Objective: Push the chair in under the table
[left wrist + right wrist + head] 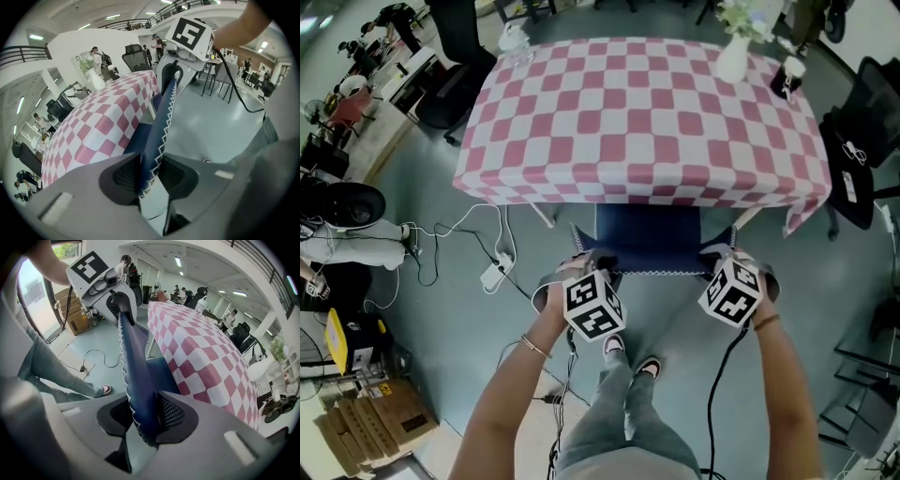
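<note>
jaws of the left gripper (147, 177) sit narrow, pads pressed on either face of the blue backrest (161, 122) of the chair (647, 239), right at its white-stitched top edge. jaws of the right gripper (143, 420) grip the same top edge at its other end, the padded cloth pinched between the two dark pads. in the head view the left gripper (586, 264) holds the left corner of the backrest and the right gripper (733, 259) the right corner, each marker cube turned up toward the camera.

the chair stands at the middle of the table's near edge. its blue seat reaches partly beneath the hanging hem of the pink-and-white checked cloth (637, 122), while the backrest stands clear of the table (546, 214) on the near side.

a white vase (732, 58) with pale flowers stands near the table's far right corner. a white cable and power strip (492, 275) lie on the grey floor (441, 309) off the near left corner. the person's shoes (647, 366) stand behind the chair. a black office chair (853, 159) stands beside the table's right edge.
</note>
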The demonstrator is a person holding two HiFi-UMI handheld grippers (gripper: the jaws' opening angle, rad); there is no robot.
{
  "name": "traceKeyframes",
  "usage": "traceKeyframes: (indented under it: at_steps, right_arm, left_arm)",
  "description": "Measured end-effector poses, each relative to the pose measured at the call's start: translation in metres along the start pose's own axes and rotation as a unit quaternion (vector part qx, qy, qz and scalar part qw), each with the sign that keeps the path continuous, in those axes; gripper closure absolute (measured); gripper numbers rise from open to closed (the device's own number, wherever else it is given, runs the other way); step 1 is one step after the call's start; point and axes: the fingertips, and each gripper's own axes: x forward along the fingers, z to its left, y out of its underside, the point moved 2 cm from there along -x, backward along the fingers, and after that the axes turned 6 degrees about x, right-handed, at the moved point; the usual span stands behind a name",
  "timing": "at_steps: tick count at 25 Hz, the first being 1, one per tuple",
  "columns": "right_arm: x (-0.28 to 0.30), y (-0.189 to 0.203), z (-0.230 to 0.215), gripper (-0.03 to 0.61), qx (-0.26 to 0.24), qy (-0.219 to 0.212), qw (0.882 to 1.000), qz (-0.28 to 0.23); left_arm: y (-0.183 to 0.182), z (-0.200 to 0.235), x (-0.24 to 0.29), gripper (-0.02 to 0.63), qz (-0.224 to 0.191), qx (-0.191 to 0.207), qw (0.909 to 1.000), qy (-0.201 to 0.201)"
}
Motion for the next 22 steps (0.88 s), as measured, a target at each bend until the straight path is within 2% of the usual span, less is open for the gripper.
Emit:
traceKeyframes:
  at_steps: [5, 7, 12, 22]
  right_arm:
    - [0.008, -0.011, -0.026, 0.457, 0.009, 0.013, 1.0, -0.002]
    - [0.01, -0.014, -0.032, 0.457, 0.009, 0.006, 1.0, 0.002]
    - [0.012, -0.014, -0.033, 0.457, 0.006, 0.003, 1.0, -0.002]
    - [0.013, -0.013, -0.033, 0.457, 0.007, -0.002, 1.0, 0.007]
  left_arm:
    - [-0.004, 0.031, 0.012, 0.509, 0.003, -0.003, 1.0, -0.004]
    - [-0.006, 0.037, 0.015, 0.505, 0.002, -0.004, 1.0, 0.002]
    - [-0.006, 0.039, 0.016, 0.505, -0.006, 0.002, 1.0, -0.001]
    - [-0.006, 0.037, 0.018, 0.503, 0.004, 0.002, 0.9992, 0.041]
